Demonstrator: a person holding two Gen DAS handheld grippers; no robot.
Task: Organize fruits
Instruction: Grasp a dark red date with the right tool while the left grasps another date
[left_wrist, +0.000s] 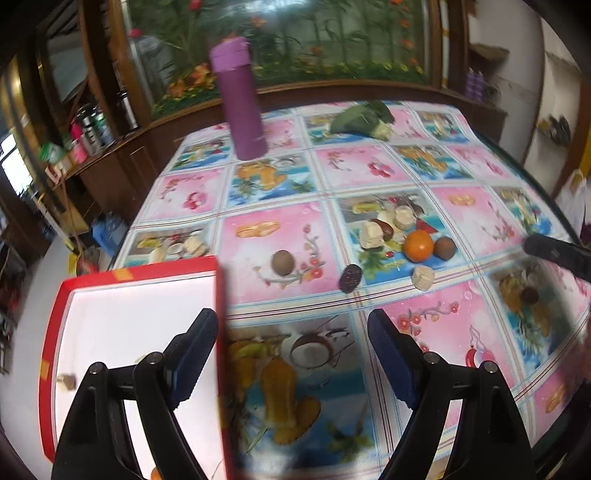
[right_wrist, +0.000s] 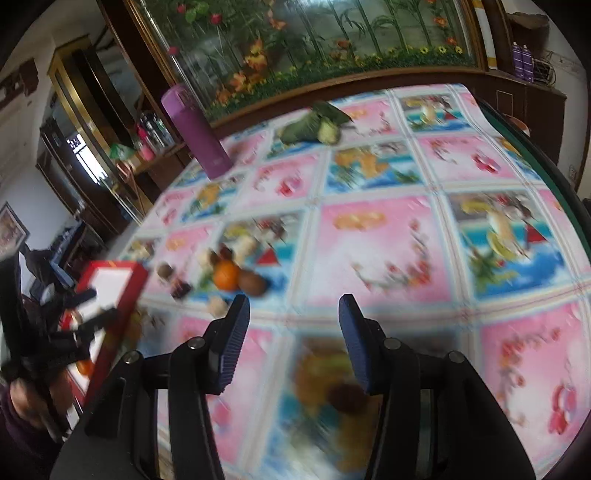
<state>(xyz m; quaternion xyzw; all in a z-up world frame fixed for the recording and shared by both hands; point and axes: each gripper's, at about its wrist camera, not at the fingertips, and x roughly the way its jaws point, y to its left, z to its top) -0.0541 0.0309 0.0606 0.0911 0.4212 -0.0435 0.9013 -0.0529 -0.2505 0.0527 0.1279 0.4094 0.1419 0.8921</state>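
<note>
Left gripper (left_wrist: 291, 354) found wide open astride red tray (left_wrist: 221, 332) wall; right gripper (right_wrist: 293, 343) wide, empty. Risk judged: tray knocked, orange (left_wrist: 418, 246) rolling off.

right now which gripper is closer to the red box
Left. The left gripper straddles the red box's right wall, one finger over its white inside. The right gripper hangs open over the tablecloth, well off to the box's right.

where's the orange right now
The orange sits on the tablecloth right of centre in the left wrist view, touching a brown round fruit on its right, well beyond the open left claw.
</note>
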